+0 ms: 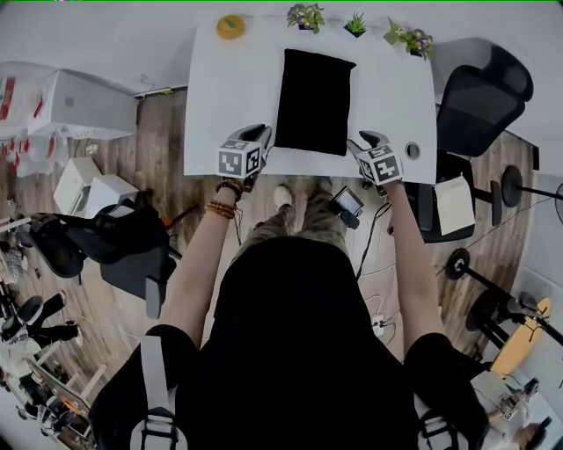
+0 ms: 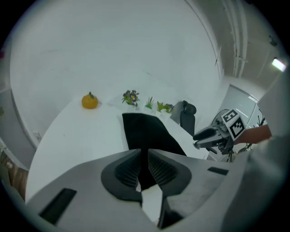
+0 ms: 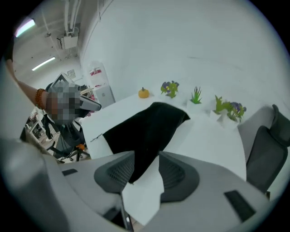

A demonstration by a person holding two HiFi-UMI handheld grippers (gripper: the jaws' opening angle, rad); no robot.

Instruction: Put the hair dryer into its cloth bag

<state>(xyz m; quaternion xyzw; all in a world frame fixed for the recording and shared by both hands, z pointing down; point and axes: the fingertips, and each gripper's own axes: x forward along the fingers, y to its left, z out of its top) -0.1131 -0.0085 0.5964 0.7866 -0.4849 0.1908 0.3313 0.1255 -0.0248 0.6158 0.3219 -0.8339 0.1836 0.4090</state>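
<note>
The black cloth bag lies flat on the white table, its length running away from me. No hair dryer shows in any view. My left gripper hovers at the bag's near left corner, jaws drawn to a thin slit with nothing between them. In the left gripper view the bag shows past the left gripper. My right gripper hangs over the near right corner, jaws apart and empty. In the right gripper view the bag stretches away beyond the right gripper.
An orange pumpkin-shaped ornament and three small potted plants stand along the table's far edge. A small round object sits near the right front corner. A black office chair stands to the right; boxes lie on the floor at left.
</note>
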